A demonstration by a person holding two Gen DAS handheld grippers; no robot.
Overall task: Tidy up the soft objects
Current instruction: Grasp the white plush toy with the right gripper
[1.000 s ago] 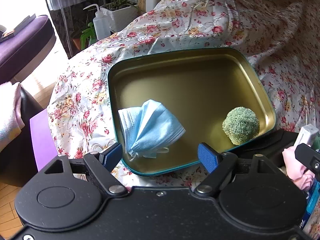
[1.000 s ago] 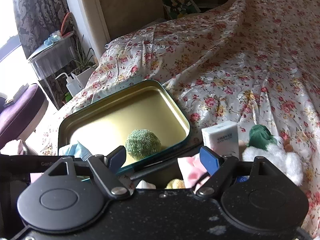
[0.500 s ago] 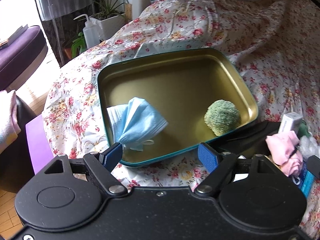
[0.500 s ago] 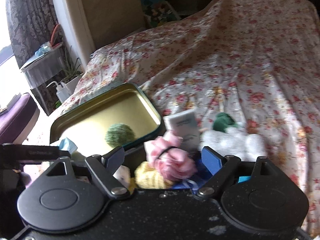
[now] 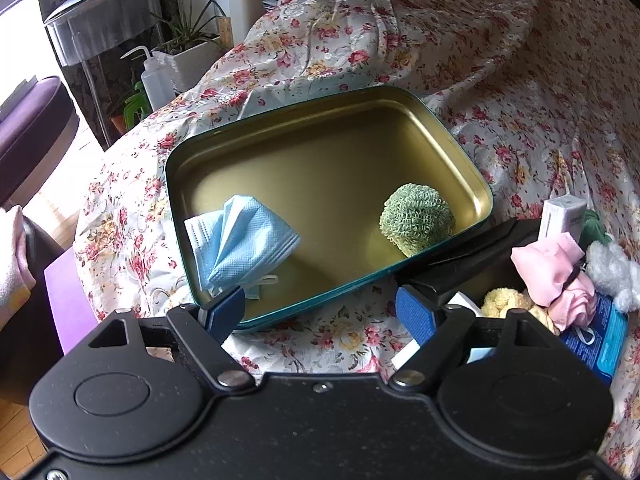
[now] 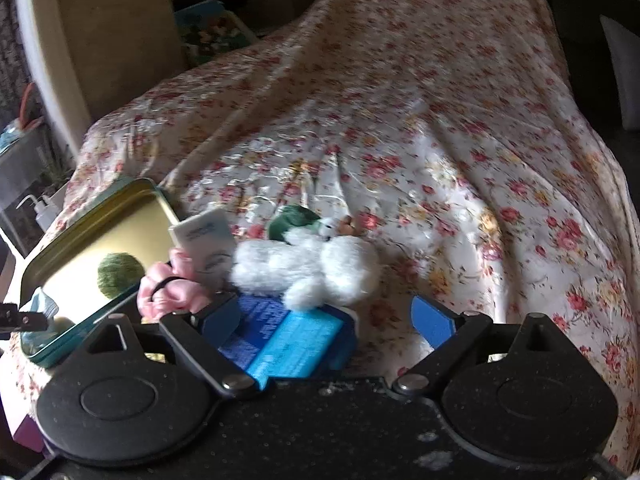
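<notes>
A teal-rimmed gold tin tray (image 5: 440, 118) lies on the flowered bedspread. In it lie a folded blue face mask (image 5: 240, 240) and a green knitted ball (image 5: 416, 218). My left gripper (image 5: 320, 314) is open and empty, just before the tray's near rim. To the right lies a pile: a pink cloth bundle (image 5: 556, 268), a white plush toy (image 6: 312, 268), a yellow fluffy piece (image 5: 504, 300), a blue packet (image 6: 280, 336), a white box (image 6: 208, 236) and a green soft item (image 6: 294, 220). My right gripper (image 6: 328, 320) is open, empty, over the blue packet and below the plush toy.
The bedspread (image 6: 440, 120) rises behind the pile. To the tray's left the bed edge drops to a purple block (image 5: 68, 300). Beyond stand a squeeze bottle (image 5: 154, 80), a potted plant (image 5: 188, 44) and a purple seat (image 5: 32, 120).
My right gripper has swung right, from the tray toward the pile; the plush toy and blue packet now sit between its fingers. My left gripper has drawn back a little from the tray.
</notes>
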